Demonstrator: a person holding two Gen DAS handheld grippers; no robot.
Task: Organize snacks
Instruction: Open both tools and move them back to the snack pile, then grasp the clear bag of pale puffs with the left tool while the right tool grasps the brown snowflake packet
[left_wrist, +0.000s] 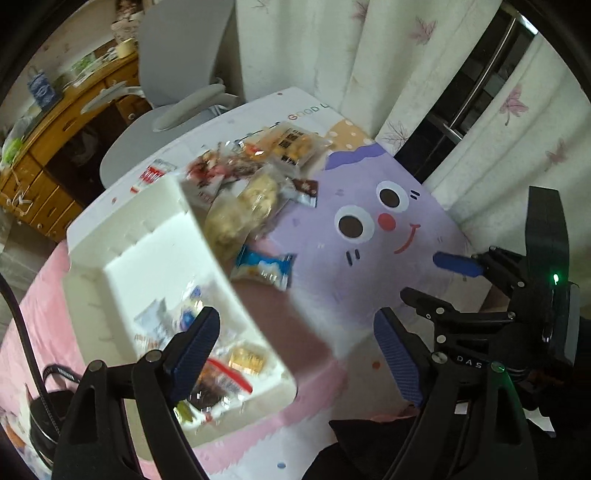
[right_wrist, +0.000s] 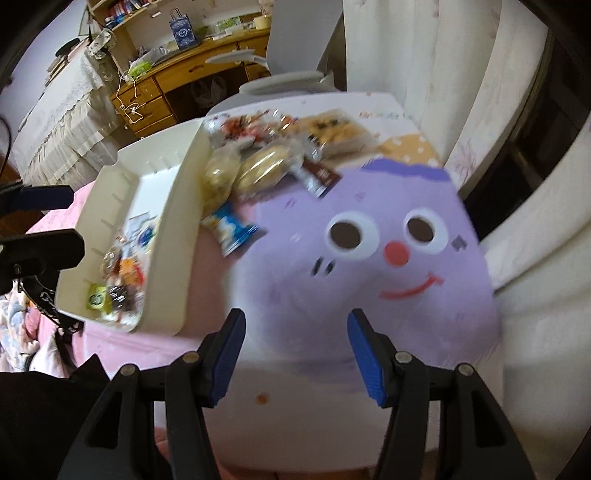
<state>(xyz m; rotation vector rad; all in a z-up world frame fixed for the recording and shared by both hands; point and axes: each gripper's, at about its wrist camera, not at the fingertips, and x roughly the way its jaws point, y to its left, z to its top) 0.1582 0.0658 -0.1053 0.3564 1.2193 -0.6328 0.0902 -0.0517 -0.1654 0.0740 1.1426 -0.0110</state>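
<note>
Both claws — left claw (left_wrist: 295, 354) wide, right claw (right_wrist: 295, 354) narrower — hold nothing. The blue snack packet (left_wrist: 264, 266) near the tabletop's (left_wrist: 388, 295) middle looks light, crinkly, slippery — best pinched across its sealed end.

White tray (left_wrist: 122, 236), purple cartoon-face mat (right_wrist: 369, 280), blue-and-white snack packet (left_wrist: 264, 267), pink cloth (left_wrist: 44, 295)
</note>
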